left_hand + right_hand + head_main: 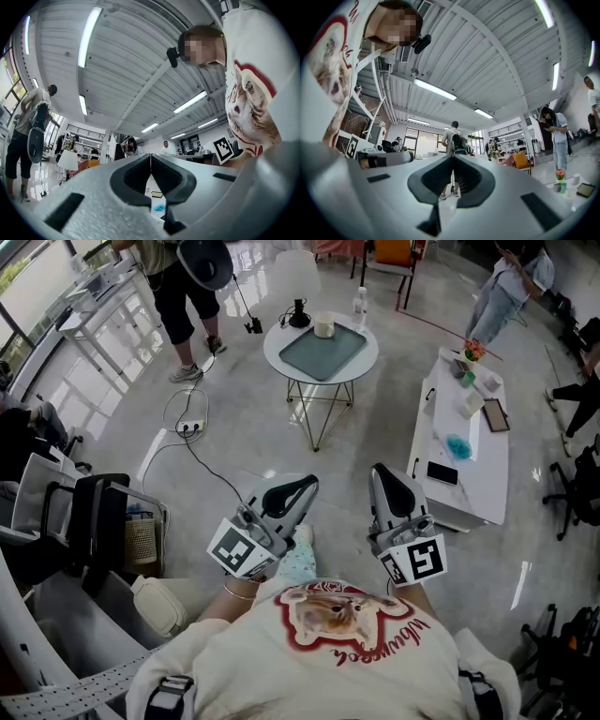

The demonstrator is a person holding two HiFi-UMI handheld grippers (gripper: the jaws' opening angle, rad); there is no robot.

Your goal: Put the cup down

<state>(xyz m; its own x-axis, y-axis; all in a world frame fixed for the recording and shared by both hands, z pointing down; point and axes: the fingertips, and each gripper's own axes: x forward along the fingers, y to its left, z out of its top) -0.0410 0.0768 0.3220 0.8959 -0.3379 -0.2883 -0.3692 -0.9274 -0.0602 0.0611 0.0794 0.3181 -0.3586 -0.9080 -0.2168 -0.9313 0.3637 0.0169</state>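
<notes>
A cream cup [323, 326] stands at the far edge of a grey tray [323, 352] on a round white table [277, 351], well ahead of me. Both grippers are held close to my body, far from the cup and tilted upward. My left gripper [307, 485] is shut with nothing in it; in the left gripper view [150, 157] its dark pads meet at the tips. My right gripper [379, 471] is also shut and empty, its pads touching in the right gripper view [453, 157]. Neither gripper view shows the cup.
A clear bottle [359, 307] and a black stand [298, 313] share the round table. A long white table [487, 474] at right carries a phone [442, 472], a tablet [495, 414] and flowers [472, 351]. A cable and power strip [191, 427] lie on the floor. People stand around; chairs [89, 521] are at left.
</notes>
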